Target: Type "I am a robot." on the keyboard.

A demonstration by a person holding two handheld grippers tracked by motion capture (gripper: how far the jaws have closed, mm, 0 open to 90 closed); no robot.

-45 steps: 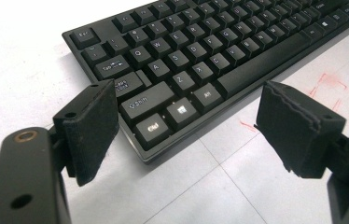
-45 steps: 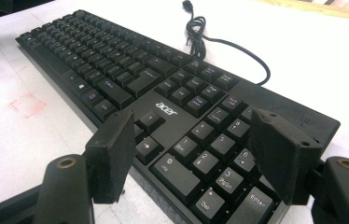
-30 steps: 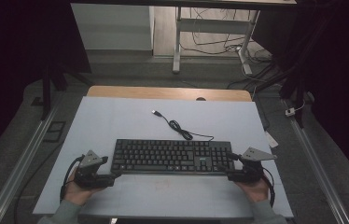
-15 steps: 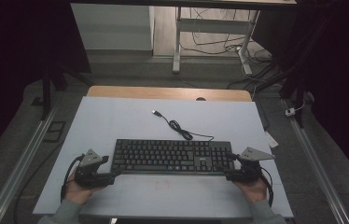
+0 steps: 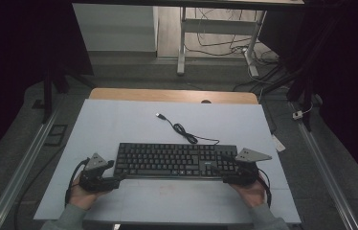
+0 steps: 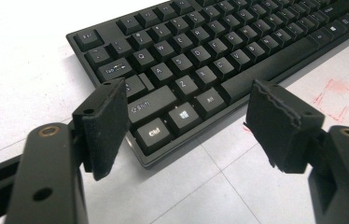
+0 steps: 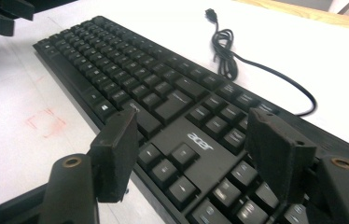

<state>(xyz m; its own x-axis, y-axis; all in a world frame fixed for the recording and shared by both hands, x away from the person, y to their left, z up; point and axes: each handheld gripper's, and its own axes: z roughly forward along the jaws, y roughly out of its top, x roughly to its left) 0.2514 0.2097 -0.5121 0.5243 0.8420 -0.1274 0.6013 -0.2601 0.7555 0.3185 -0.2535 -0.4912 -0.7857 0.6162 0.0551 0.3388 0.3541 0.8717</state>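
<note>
A black keyboard (image 5: 174,160) lies across the near middle of the white table top (image 5: 119,120). Its cable (image 5: 186,134) curls away to a USB plug (image 5: 160,115). My left gripper (image 5: 117,173) is at the keyboard's left end; in the left gripper view its jaws (image 6: 189,93) straddle the front left corner (image 6: 154,135) without touching it. My right gripper (image 5: 221,168) reaches over the right end, one pad (image 7: 116,149) by the front edge, the other above the keys (image 7: 200,140). Both pairs of jaws have just been closing a little, the keyboard between them.
A faint red square mark (image 6: 333,93) is drawn on the table in front of the keyboard. A wooden strip (image 5: 172,96) runs along the table's far edge. Metal rails (image 5: 19,167) flank the table; desk legs and floor cables (image 5: 244,52) lie beyond.
My right gripper has slid left, from beside the keyboard's right end to over it. The left gripper has stayed put at the left end.
</note>
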